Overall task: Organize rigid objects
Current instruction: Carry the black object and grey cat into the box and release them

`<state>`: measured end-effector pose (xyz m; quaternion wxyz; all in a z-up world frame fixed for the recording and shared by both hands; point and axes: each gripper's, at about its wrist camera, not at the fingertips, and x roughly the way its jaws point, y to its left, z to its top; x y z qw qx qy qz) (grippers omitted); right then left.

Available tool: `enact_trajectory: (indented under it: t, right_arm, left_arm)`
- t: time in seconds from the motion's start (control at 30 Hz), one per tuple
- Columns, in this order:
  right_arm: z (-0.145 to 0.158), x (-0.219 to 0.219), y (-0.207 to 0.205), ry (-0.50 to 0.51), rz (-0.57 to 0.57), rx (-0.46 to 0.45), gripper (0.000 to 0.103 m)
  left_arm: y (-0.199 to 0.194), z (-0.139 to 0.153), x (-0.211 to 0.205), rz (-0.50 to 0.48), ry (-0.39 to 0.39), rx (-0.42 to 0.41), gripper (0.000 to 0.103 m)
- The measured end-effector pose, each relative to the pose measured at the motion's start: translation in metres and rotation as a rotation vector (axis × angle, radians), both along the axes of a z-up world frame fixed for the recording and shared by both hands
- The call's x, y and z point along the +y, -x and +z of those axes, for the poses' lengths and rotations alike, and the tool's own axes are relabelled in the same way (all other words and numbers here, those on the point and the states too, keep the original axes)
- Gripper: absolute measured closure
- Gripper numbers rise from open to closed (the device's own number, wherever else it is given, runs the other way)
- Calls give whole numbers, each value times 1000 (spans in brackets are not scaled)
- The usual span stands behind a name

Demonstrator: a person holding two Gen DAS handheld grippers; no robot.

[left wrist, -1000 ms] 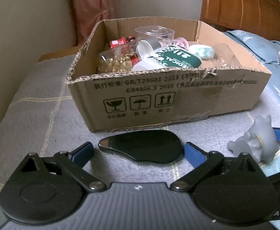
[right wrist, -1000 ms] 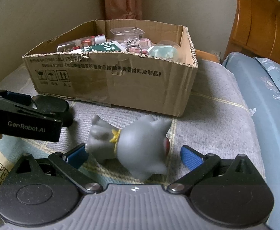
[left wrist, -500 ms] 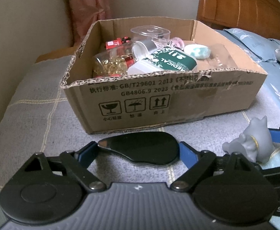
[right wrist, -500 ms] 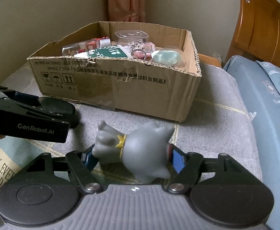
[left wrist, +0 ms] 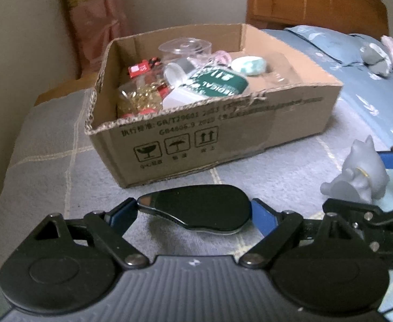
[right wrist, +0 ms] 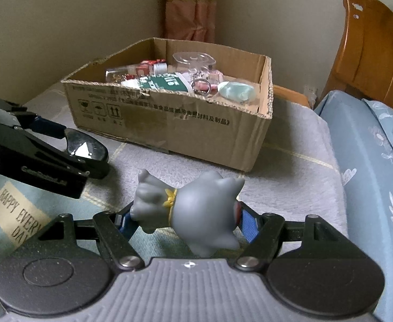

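We have the grey toy figure point(right wrist: 193, 212) pinched on both sides by the right gripper point(right wrist: 185, 218), in front of the cardboard box point(right wrist: 185, 123) and seemingly just off the bedspread. The left gripper point(left wrist: 193, 210) clamps a flat black case point(left wrist: 199, 206), also in front of the box and nearer its left end. Neither piece is in the box yet. Inside the box we already see a green-labelled bottle point(left wrist: 212, 84), a clear jar point(left wrist: 185, 49) and a pale green oval piece point(left wrist: 248, 65), so we judge the sorting well advanced, with these two carries left.
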<state>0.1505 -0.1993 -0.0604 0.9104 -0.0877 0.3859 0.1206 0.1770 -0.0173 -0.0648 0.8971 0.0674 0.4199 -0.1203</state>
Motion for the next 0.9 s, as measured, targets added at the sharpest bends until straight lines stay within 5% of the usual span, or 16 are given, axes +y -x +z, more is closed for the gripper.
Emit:
enact_trajectory:
  t: [0.47, 0.9]
  right_arm:
    - [56, -21, 9, -46, 101, -40, 25]
    - [86, -35, -11, -73, 76, -121, 25]
  left_arm:
    - [8, 69, -5, -143, 22, -34, 14]
    - [-60, 106, -47, -201, 29, -132, 14]
